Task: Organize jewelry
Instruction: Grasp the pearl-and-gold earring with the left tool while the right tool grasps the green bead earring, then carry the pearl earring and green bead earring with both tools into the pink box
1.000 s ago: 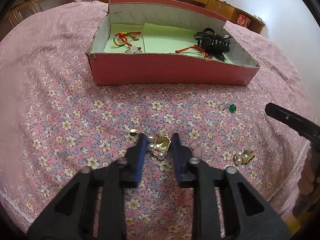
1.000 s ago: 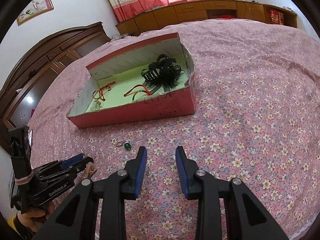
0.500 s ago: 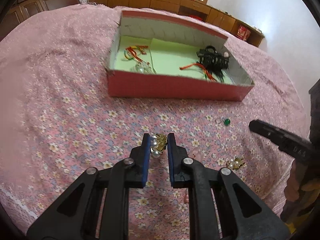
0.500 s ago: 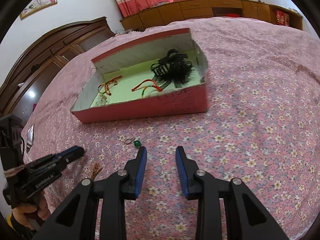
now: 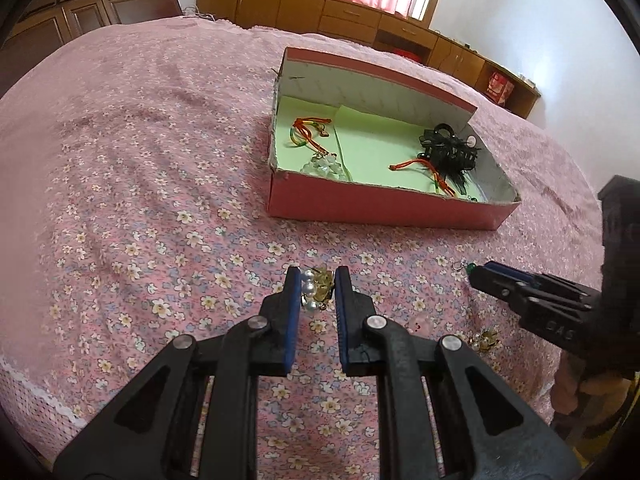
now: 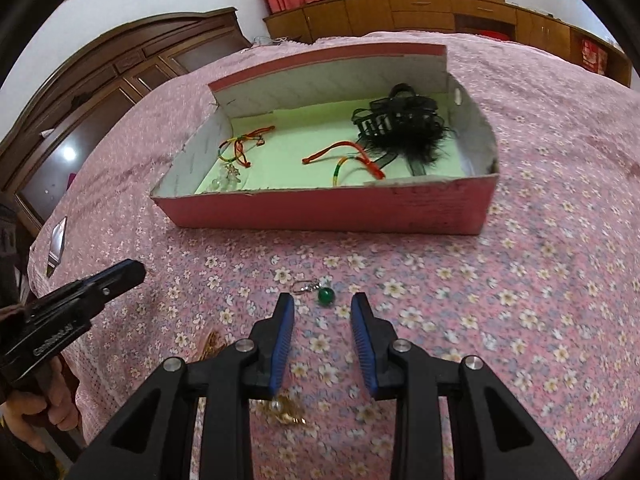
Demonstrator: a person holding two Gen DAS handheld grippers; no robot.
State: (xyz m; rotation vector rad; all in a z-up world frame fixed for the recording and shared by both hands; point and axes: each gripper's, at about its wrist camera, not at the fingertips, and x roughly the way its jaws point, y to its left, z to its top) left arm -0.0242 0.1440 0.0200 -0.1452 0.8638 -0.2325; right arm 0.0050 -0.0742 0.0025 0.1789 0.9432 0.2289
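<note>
On a bed point(image 5: 120, 160) spread with a pink floral cover, we hold two tools over scattered jewelry. Our left tool point(image 5: 316, 280) is clamped on a pearl-and-gold earring point(image 5: 316, 289), its blue pads pressing the piece from both sides, clear of the cover as far as the left wrist view shows. Our right tool point(image 6: 322, 312) stands partly open and grips nothing; a green bead earring point(image 6: 325, 296) with a small wire hook lies on the cover just ahead of its tips, between the two fingers' lines but untouched.

Beyond both tools, toward the far edge of the bed, sits an open red box point(image 5: 384, 204) lined in pale green. Inside it, at the left end, lie a red-and-yellow cord bracelet point(image 5: 308, 132) and a clear crystal piece point(image 5: 324, 166); at the right end a black feathered hair clip point(image 5: 448, 152) rests beside a second red cord point(image 5: 424, 170).

Near the bed's near edge, another gold-and-pearl earring point(image 5: 484, 338) lies on the cover below the right tool as seen from the left wrist. In the right wrist view, a gold piece point(image 6: 286, 412) shows blurred beneath the tool's left finger, and a hand point(image 6: 44, 400) grips the left tool's handle at the picture's left edge.
</note>
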